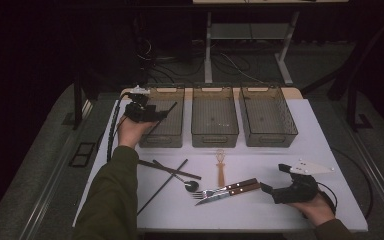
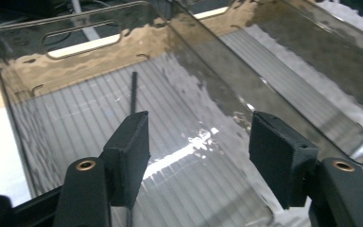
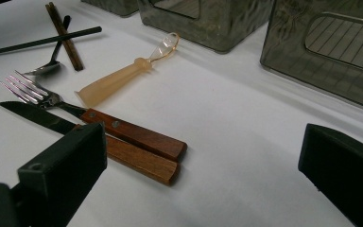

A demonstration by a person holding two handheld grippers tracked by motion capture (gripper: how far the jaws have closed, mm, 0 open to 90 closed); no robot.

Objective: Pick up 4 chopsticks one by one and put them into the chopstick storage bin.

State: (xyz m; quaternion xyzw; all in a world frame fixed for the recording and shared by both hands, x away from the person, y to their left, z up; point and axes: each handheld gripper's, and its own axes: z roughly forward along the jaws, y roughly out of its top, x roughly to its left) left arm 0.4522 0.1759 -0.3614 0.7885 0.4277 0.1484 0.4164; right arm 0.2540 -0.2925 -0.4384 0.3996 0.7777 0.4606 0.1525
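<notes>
White table [image 1: 280,210], three clear bins along its far edge. Black chopstick [image 1: 166,114] lies slanted in the leftmost bin [image 1: 162,139], one end up on the rim; your left gripper [image 1: 152,114] sits over it, jaws spread, pads off the stick. Your right gripper [image 1: 272,189] rests near the front edge, jaws wide and empty, beside the fork [image 1: 225,189] and knife [image 1: 227,194]
</notes>
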